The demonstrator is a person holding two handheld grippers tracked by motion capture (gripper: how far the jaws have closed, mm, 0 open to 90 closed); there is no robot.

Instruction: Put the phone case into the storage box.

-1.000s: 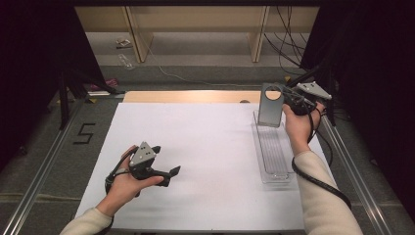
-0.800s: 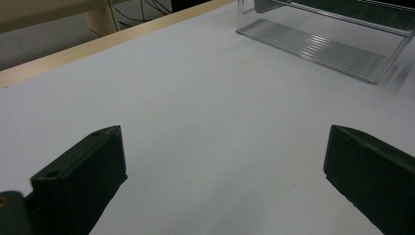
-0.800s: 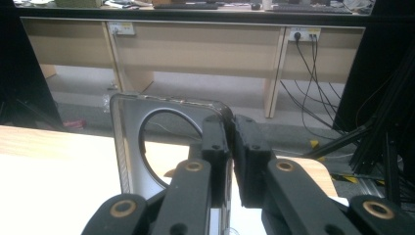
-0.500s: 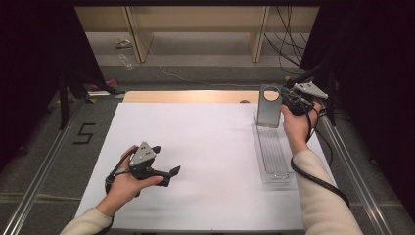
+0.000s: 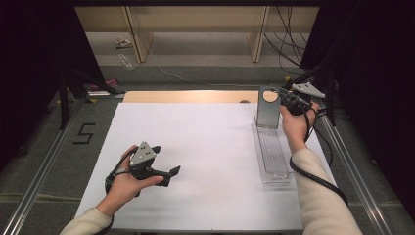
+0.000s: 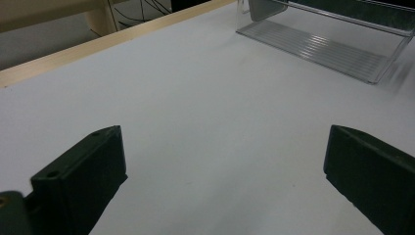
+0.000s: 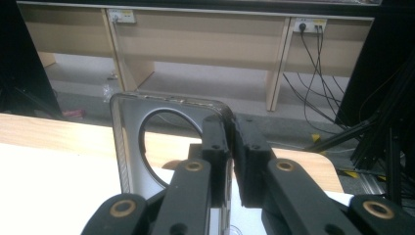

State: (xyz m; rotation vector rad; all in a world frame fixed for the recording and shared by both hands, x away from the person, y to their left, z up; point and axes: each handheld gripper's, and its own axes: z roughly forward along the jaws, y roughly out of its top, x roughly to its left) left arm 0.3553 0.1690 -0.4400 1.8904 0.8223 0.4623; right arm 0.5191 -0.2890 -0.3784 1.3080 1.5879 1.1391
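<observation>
At the far right of the white table top (image 5: 205, 147), a grey metal plate (image 5: 267, 108) is held upright at the far end of a clear plastic tray (image 5: 274, 152). The plate is a flat rectangle with rounded upper corners, and one round hole is cut through its upper part; in the right gripper view the plate (image 7: 128, 147) is seen with a dull, brushed sheen and a thin bright edge along its top. Its right edge is clamped between the jaws of the right gripper (image 5: 288, 101), which are closed tight on the metal near the upper corner, as is plain in the right gripper view (image 7: 230, 147). Whether the plate's lower edge rests inside the tray or just above it cannot be told.

The tray is long and narrow, ribbed along its floor, and is laid lengthwise along the table's right side; in the left gripper view the tray (image 6: 318, 46) is seen across the bare white surface.

The left gripper (image 5: 169, 174) is held low over the near left part of the table, well apart from the tray, with its jaws spread wide and nothing between them (image 6: 222, 166).

One plate, one tray and two grippers are counted.
</observation>
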